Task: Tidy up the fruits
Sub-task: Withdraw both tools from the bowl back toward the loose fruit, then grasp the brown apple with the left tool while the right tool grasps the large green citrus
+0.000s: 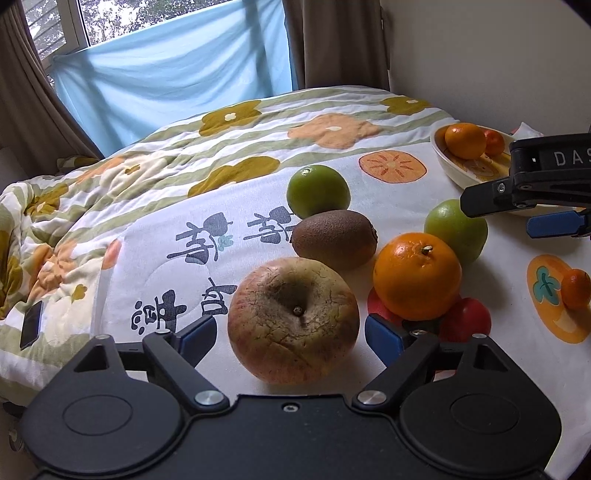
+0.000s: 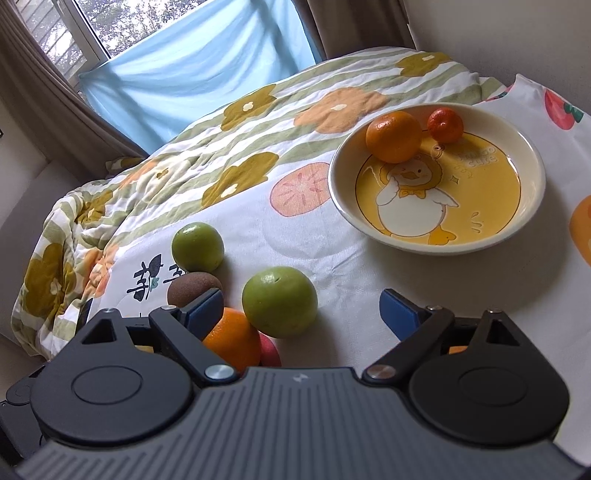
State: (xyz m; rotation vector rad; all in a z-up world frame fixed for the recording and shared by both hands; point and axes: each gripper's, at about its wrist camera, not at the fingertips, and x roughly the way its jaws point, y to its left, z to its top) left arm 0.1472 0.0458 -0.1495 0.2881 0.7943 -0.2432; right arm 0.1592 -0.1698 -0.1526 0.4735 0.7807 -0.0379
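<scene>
**Fruit spread on a bed, two pieces already in the bowl**

In the left wrist view, the left tool (image 1: 291, 332) is seen with its jaws spread on either side of a large russet apple (image 1: 293, 319); the blue pads stand just beside the apple, and a narrow gap is visible on each side, so nothing is gripped. Beyond the apple a kiwi (image 1: 334, 238), a green fruit (image 1: 318, 190), an orange (image 1: 417, 275) and a second green fruit (image 1: 456, 230) are clustered near one another. A small mandarin (image 1: 575, 288) is shown only here, apart at the right edge, as is a dark phone (image 1: 31, 325) lying on the quilt (image 1: 110, 184) at the left. The right tool (image 1: 524, 206) is seen from the side at the right edge.

In the right wrist view, the right tool (image 2: 303, 314) is shown wide open and empty above the white printed cloth (image 2: 332, 258). The bowl (image 2: 532, 218), with a duck picture inside, is fully displayed only here; an orange (image 2: 393, 136) and a smaller mandarin (image 2: 445, 124) rest at its far rim. The apple is hidden in this view.

The fruit is carried by a bed covered with a flowered quilt and the printed cloth. Behind it, a light blue sheet (image 2: 207, 66) is hung across a window (image 2: 74, 26) flanked by brown curtains (image 2: 37, 92).
</scene>
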